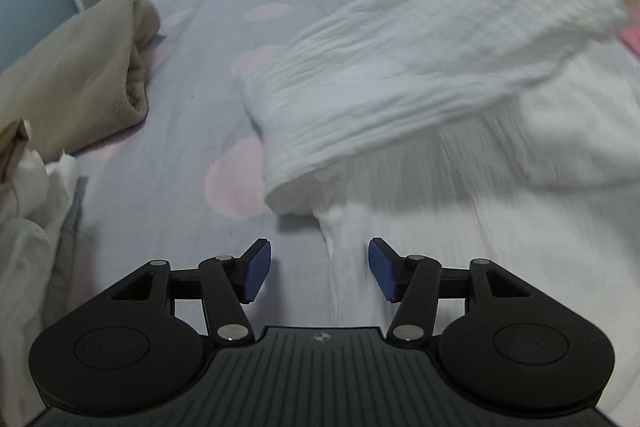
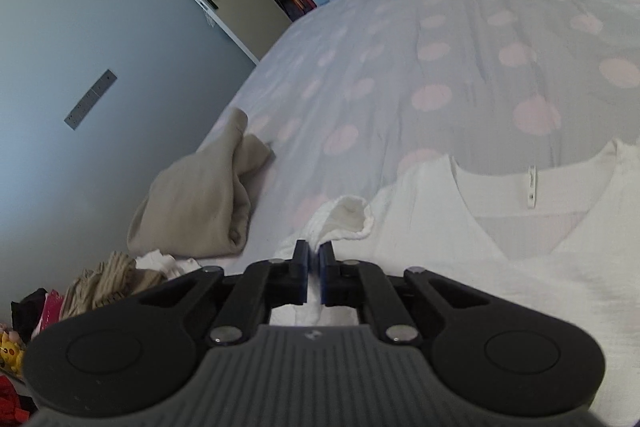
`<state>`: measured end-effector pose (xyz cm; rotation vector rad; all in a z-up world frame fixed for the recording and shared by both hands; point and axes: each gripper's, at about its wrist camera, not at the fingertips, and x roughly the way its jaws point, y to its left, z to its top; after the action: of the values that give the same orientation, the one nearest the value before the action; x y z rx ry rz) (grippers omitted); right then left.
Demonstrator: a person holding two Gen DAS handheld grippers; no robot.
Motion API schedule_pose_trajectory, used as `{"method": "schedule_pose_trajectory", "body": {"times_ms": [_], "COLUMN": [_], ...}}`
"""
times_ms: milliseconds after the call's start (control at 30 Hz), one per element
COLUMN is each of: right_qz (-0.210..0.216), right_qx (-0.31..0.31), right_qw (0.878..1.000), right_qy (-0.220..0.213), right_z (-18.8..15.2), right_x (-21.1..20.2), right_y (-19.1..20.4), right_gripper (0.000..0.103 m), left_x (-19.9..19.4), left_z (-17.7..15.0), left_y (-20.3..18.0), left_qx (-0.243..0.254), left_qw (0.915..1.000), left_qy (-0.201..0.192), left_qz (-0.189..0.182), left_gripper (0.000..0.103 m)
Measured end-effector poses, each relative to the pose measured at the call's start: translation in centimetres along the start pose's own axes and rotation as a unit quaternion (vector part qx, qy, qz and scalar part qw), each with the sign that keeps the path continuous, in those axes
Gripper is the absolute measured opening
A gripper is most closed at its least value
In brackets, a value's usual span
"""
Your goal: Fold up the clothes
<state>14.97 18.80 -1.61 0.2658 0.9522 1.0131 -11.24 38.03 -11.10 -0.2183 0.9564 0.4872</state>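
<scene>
Right gripper (image 2: 314, 269) fingers pinch the white crinkled cotton blouse's sleeve (image 2: 344, 217), lifted mid-fold over the polka-dot bed (image 2: 400, 47); left gripper (image 1: 319, 271) spread, empty.

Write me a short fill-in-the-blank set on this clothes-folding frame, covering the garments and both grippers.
1. The right gripper is shut on the ____ garment.
2. The left gripper has its jaws ____, with nothing pinched.
3. The bed cover carries ____ dots.
4. A folded ____ garment lies beside the white one.

Missing words: white; open; pink; beige
</scene>
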Motion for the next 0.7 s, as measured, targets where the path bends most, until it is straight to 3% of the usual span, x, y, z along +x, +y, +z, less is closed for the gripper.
{"method": "schedule_pose_trajectory", "body": {"times_ms": [200,333,400,467,700], "right_qz": [-0.005,-0.035,-0.067,-0.106,-0.202], "right_qx": [0.010,0.020,0.028,0.036,0.053], "right_qw": [0.999,0.997,0.995,0.992,0.978], "right_qy": [-0.032,-0.061,-0.065,-0.058,0.021], "right_z": [0.7,1.2,1.3,1.0,-2.1], "right_x": [-2.7,-4.9,-5.7,-6.1,-3.5], "right_y": [-0.6,-2.6,-4.2,-5.9,-11.9], "right_gripper": [0.006,0.006,0.006,0.005,0.005], "left_x": [1.1,1.8,2.0,2.0,2.2], "left_z": [1.8,1.9,1.8,1.6,1.3], "left_y": [0.4,-0.1,-0.6,-1.2,-1.8], "left_qx": [-0.038,-0.030,-0.012,0.007,0.022], "left_qw": [0.9991,0.9995,0.9998,0.9998,0.9996], "left_qy": [-0.019,-0.013,-0.013,-0.016,-0.007], "left_qz": [-0.002,0.003,0.005,0.007,0.014], "left_gripper": [0.050,0.029,0.025,0.017,0.016]}}
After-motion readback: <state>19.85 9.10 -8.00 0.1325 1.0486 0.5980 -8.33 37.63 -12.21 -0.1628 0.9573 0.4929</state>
